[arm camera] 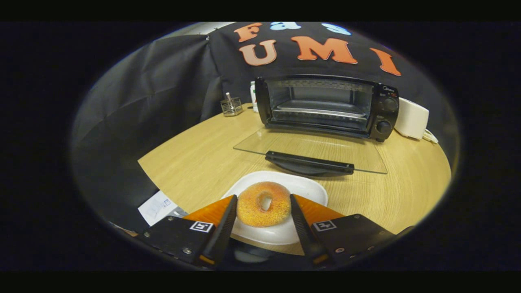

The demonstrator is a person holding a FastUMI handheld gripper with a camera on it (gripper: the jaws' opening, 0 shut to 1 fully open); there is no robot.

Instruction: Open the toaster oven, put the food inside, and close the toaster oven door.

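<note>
A sugared doughnut (263,204) sits between my fingers, over a white plate (303,188) at the near edge of the wooden table (195,162). My gripper (263,205) is shut on the doughnut, with a finger touching each side. Beyond the plate stands a black toaster oven (384,114) with its glass door (317,146) folded down flat towards me. The door's black handle (309,162) lies just past the plate. Inside the oven a wire rack (317,110) is bare.
A white appliance (411,118) with a cord stands right of the oven. A small wire holder (231,106) and a white bottle (253,95) are at the oven's left. A paper sheet (156,207) lies below the table's near-left edge.
</note>
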